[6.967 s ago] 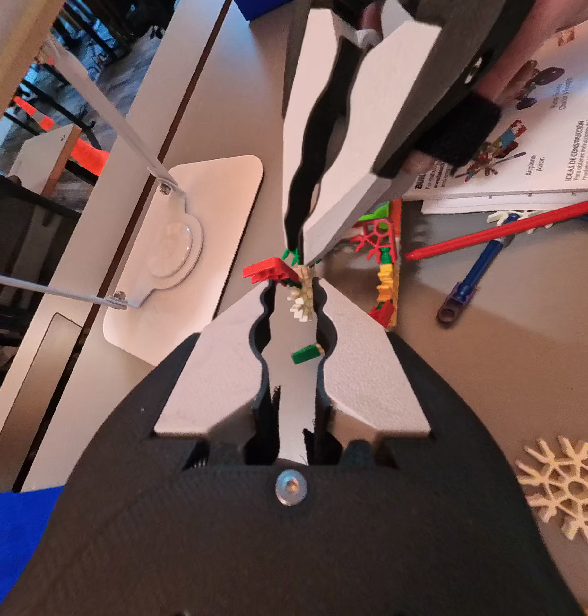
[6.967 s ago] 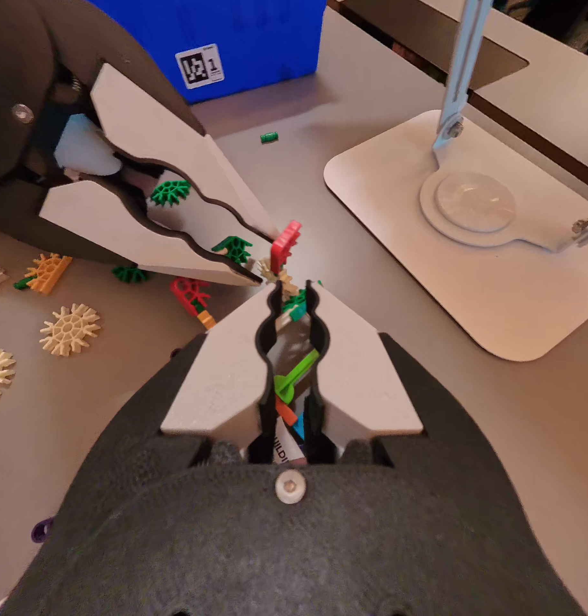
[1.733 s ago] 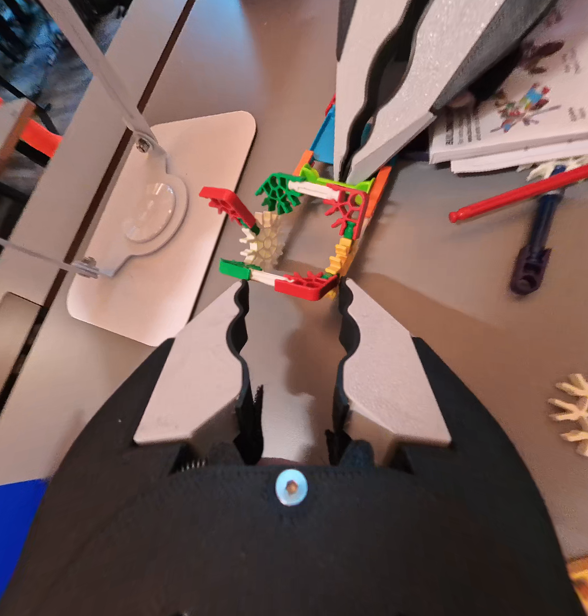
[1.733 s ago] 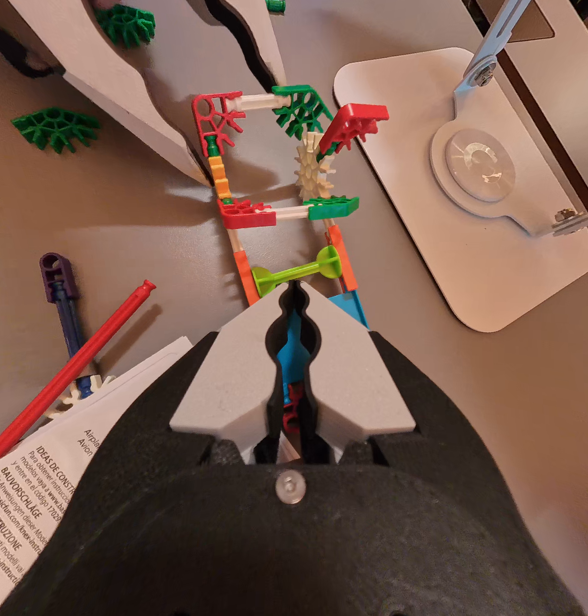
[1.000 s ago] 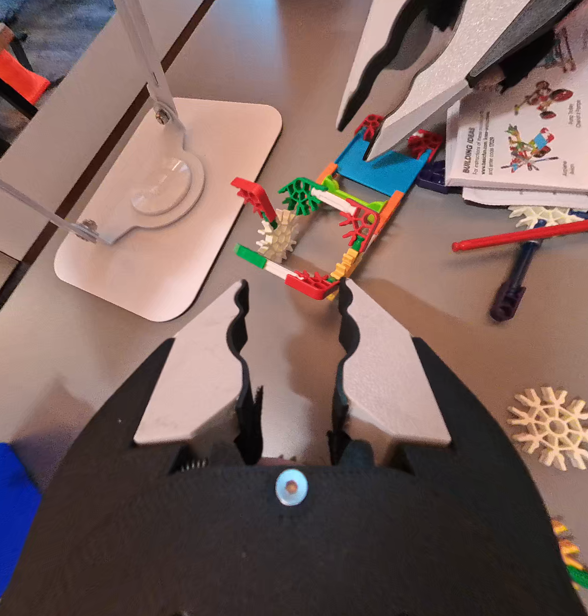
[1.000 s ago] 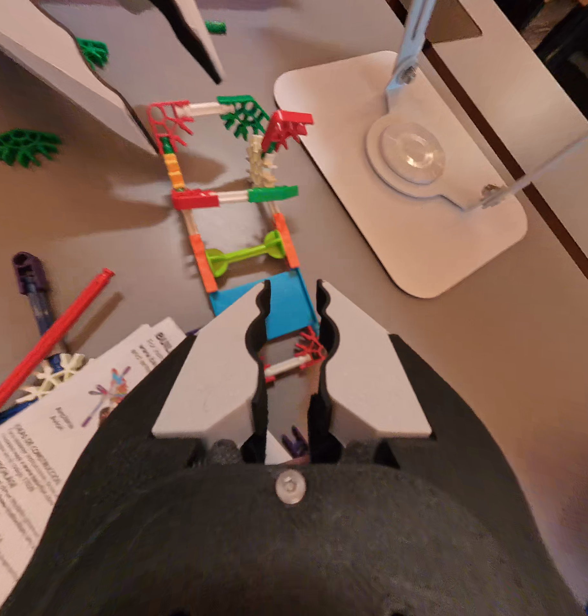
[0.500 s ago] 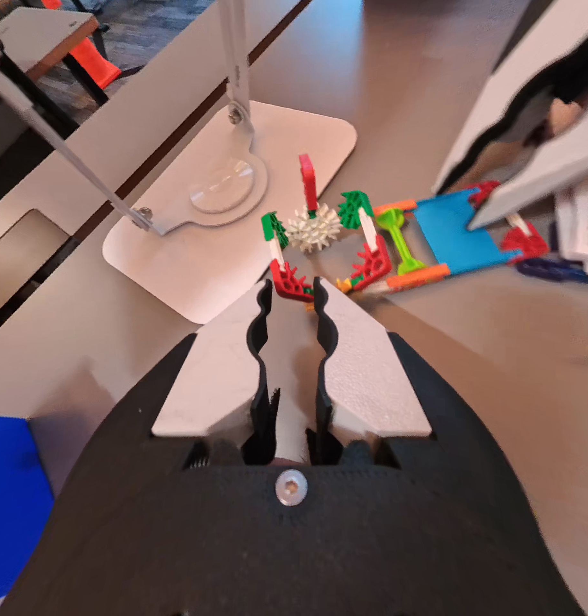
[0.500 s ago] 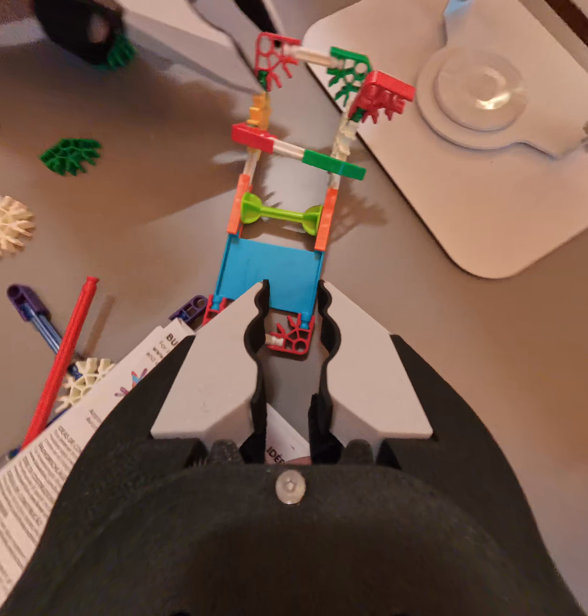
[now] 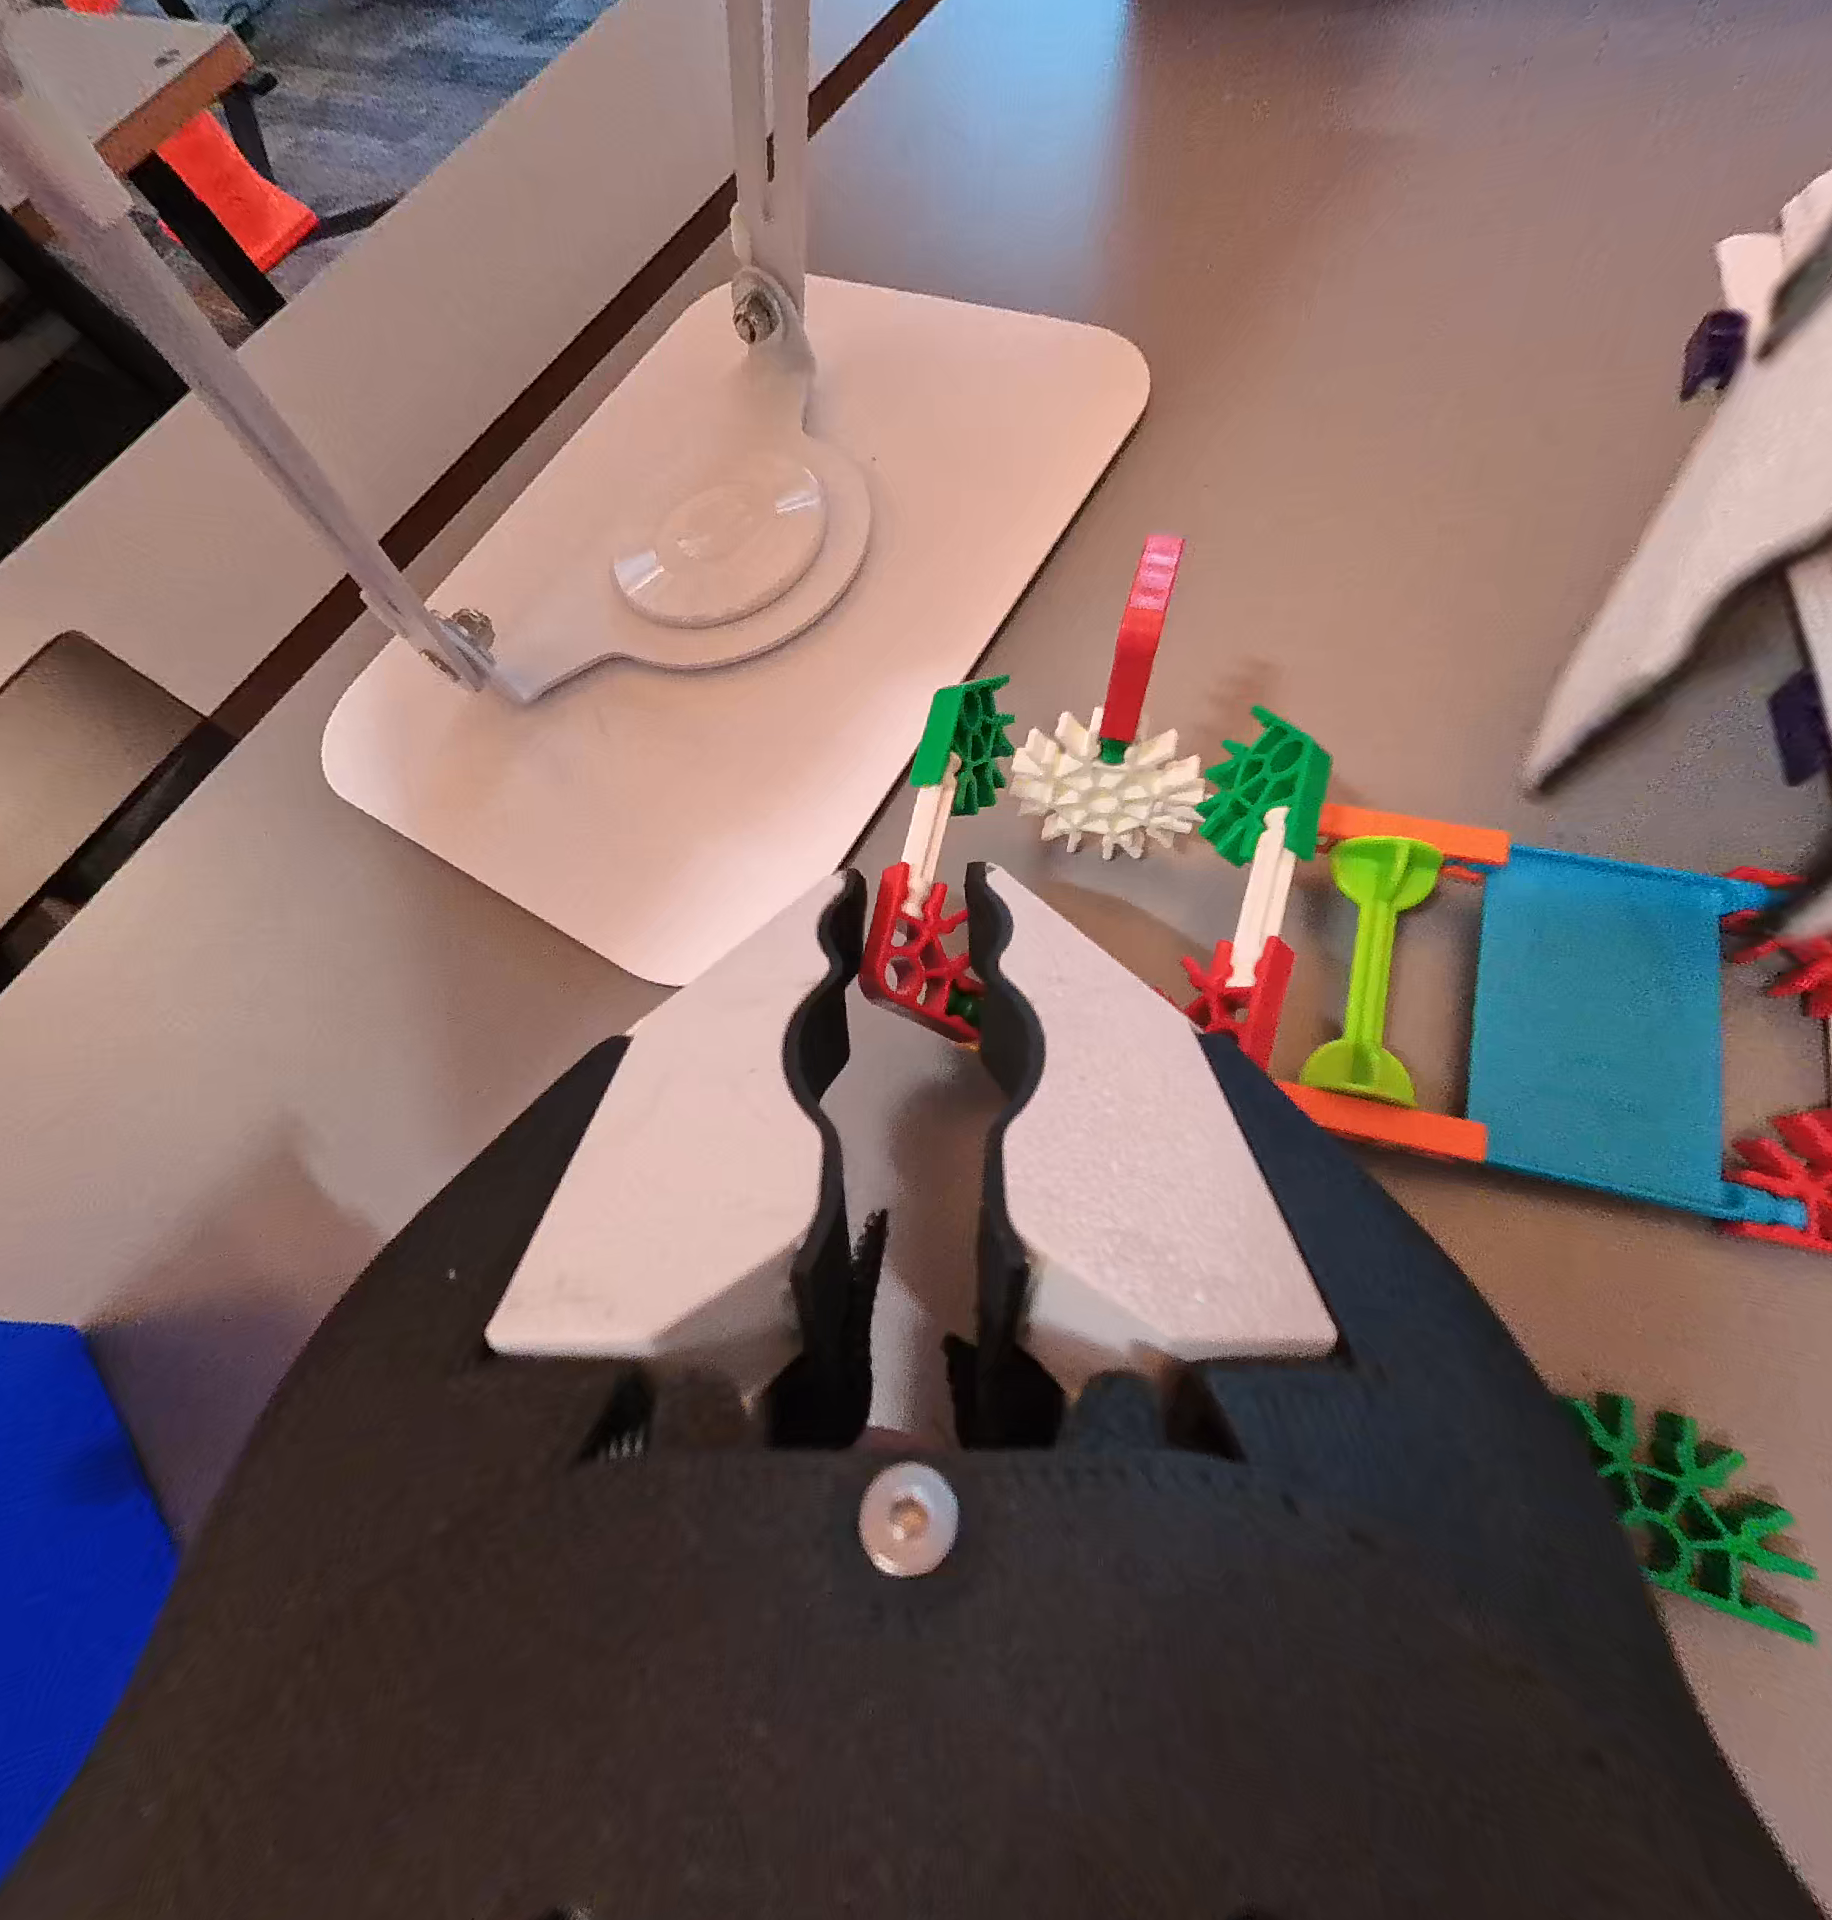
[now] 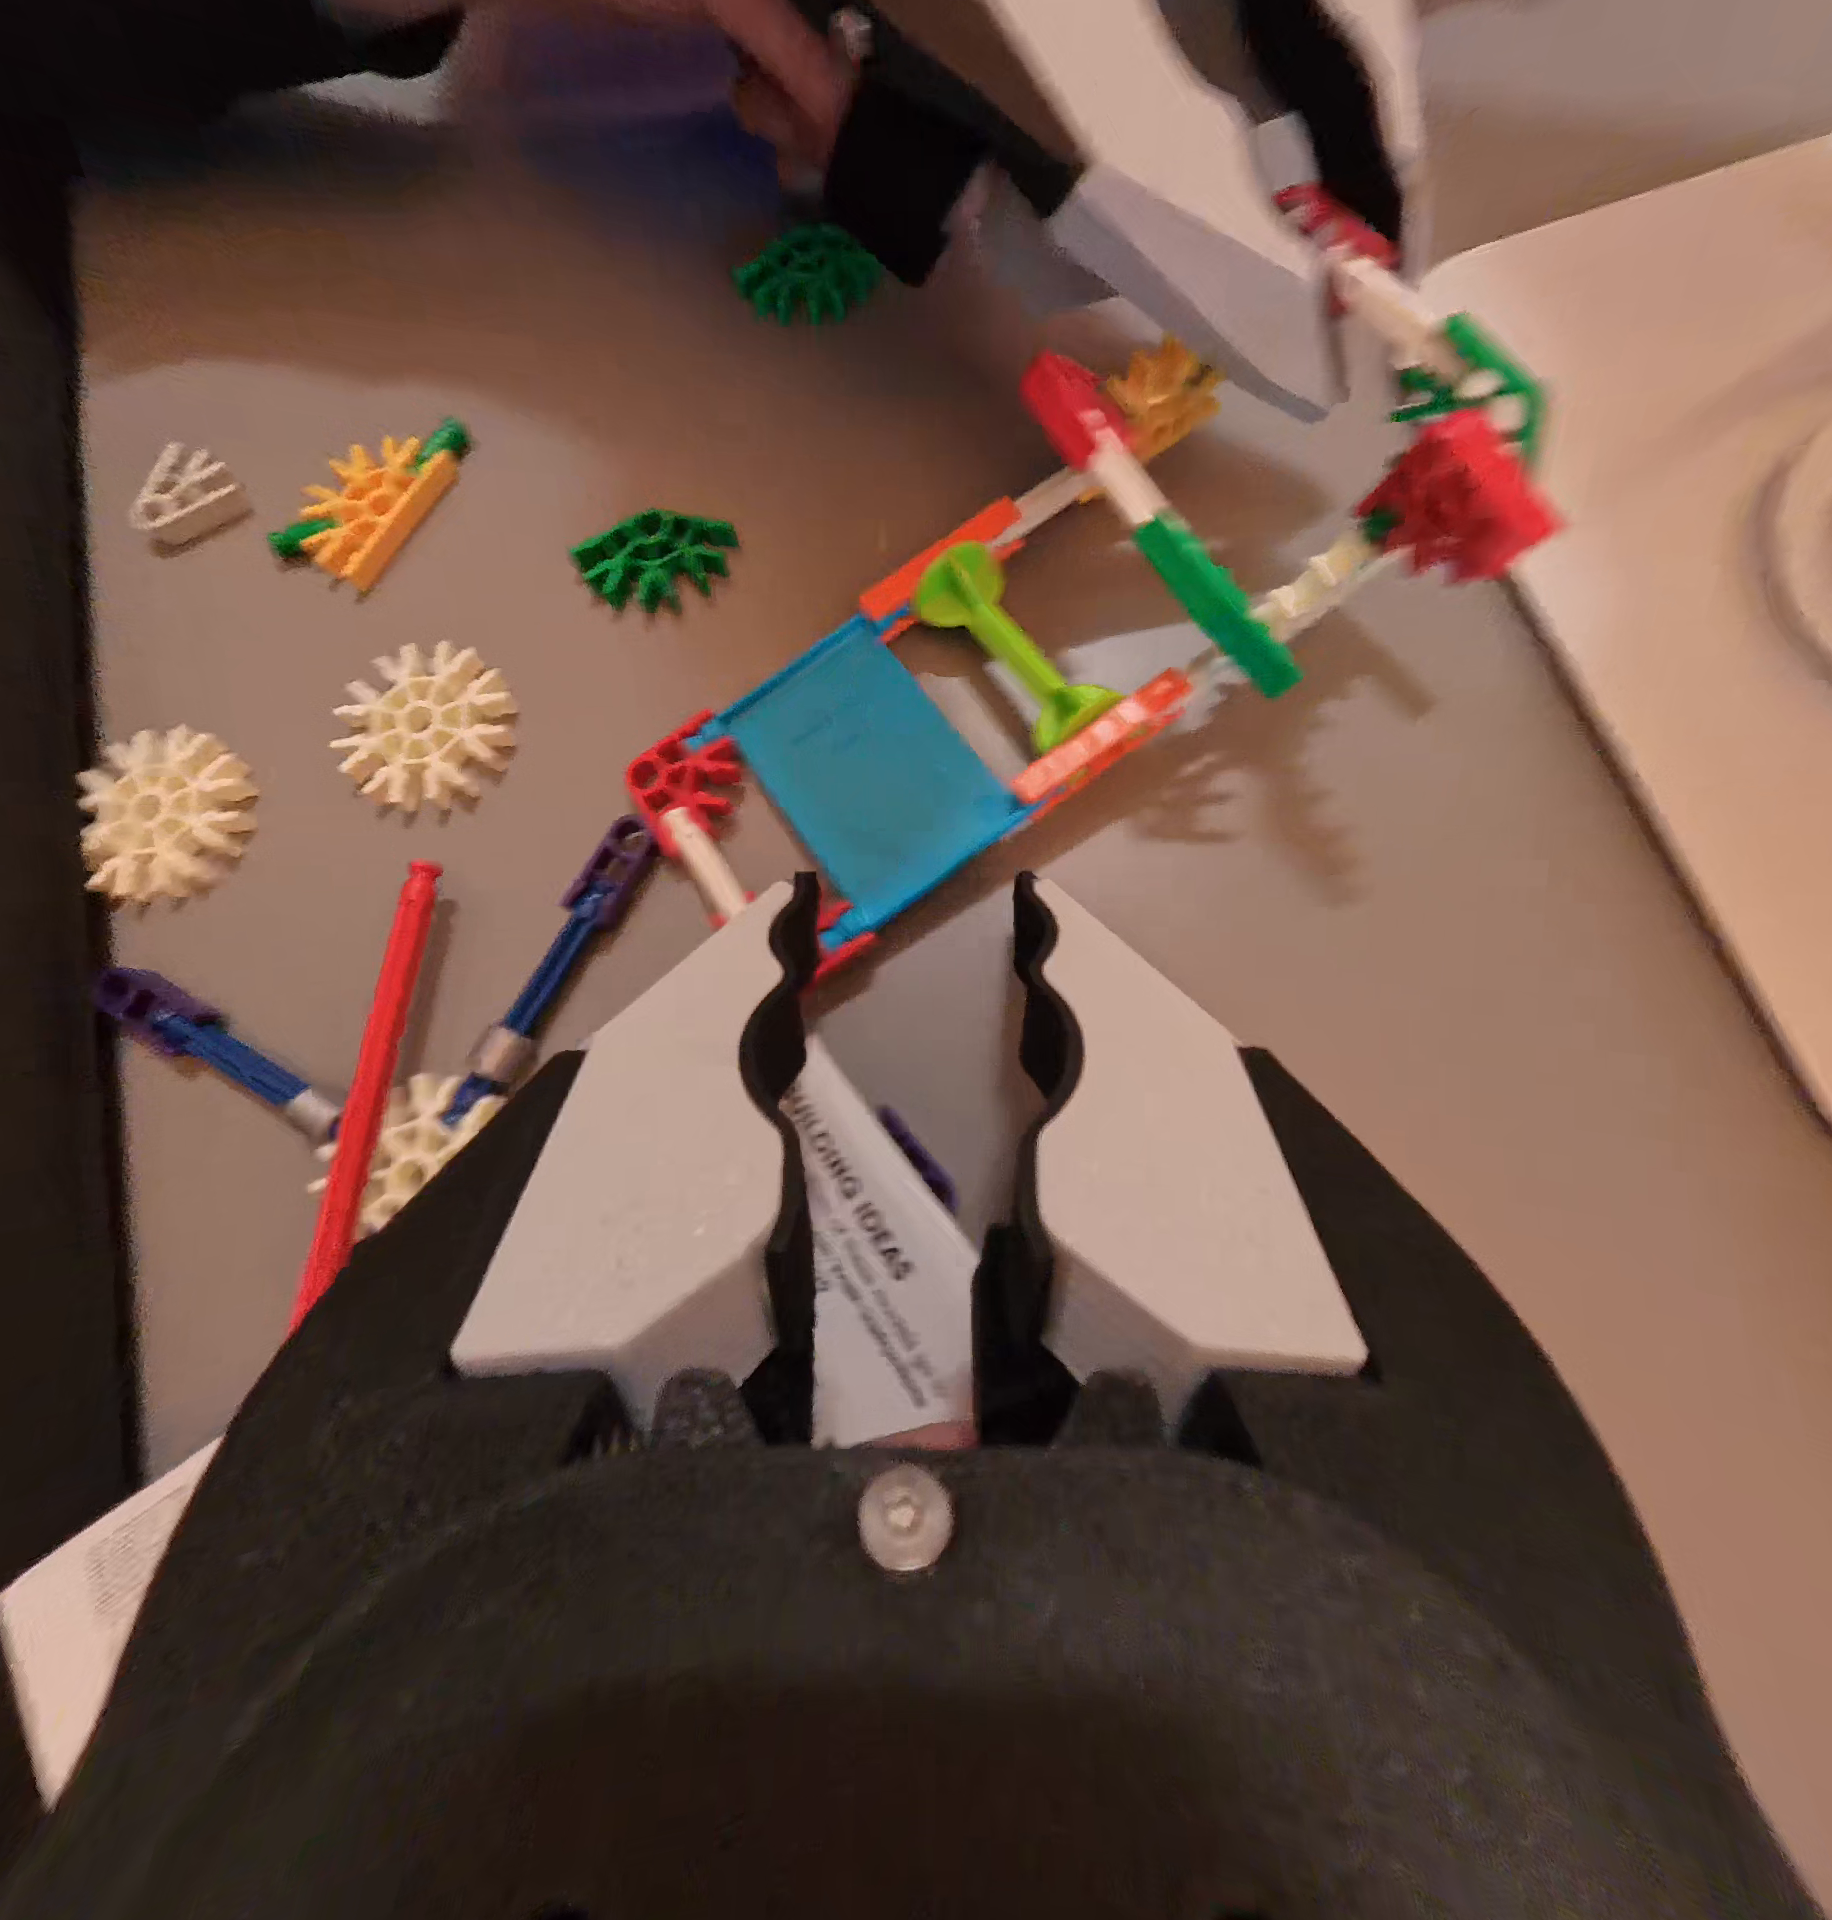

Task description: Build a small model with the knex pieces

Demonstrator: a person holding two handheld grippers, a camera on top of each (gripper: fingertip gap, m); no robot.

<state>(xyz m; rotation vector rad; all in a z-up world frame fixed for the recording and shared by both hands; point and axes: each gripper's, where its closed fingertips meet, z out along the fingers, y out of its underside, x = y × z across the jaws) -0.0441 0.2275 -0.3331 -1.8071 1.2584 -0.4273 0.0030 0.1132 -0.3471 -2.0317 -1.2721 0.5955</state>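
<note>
My left gripper [image 9: 917, 883] has its fingers set narrowly about the red corner connector [image 9: 917, 951] at one end of the toy frame [image 9: 1411, 966]. Both pads look to be against it; I judge it gripped, though contact on the near side is partly hidden. My right gripper [image 10: 912, 894] stands open and empty at the frame's other end, the blue panel [image 10: 870, 769] just ahead of its tips, one finger [image 10: 683, 1091] over the white rod there. Whether it touches, I cannot tell; the picture is blurred.

Frame lies mostly flat on the counter [image 9: 1359, 364], its gripped end raised. The white gear [image 9: 1104, 790] stands upright between two green connectors, and a red piece [image 9: 1140, 634] sticks up from it.

Risks, as I judge them:
- Grip is on one corner only. A twist or pull could pop the snap joints, the white rod above the red connector first.
- The long frame can sag or swing from that corner, straining the orange side pieces.
- The red upright piece looks lightly seated; a knock could shed it.
- Right fingers closing off-centre could catch the panel edge and skew the frame.

Surface: smooth grey-brown counter, likely slippery for small plastic. Loose parts scattered: green fan connector [image 9: 1691, 1517], cream gears [image 10: 424, 727], red rod [image 10: 372, 1081], a printed leaflet [image 10: 870, 1268] under my right fingers. A white lamp base [image 9: 891, 468] sits just beside the frame. Blue bin [image 9: 29, 1558] at near left. Beyond the counter: another desk, dark floor, something orange.
</note>
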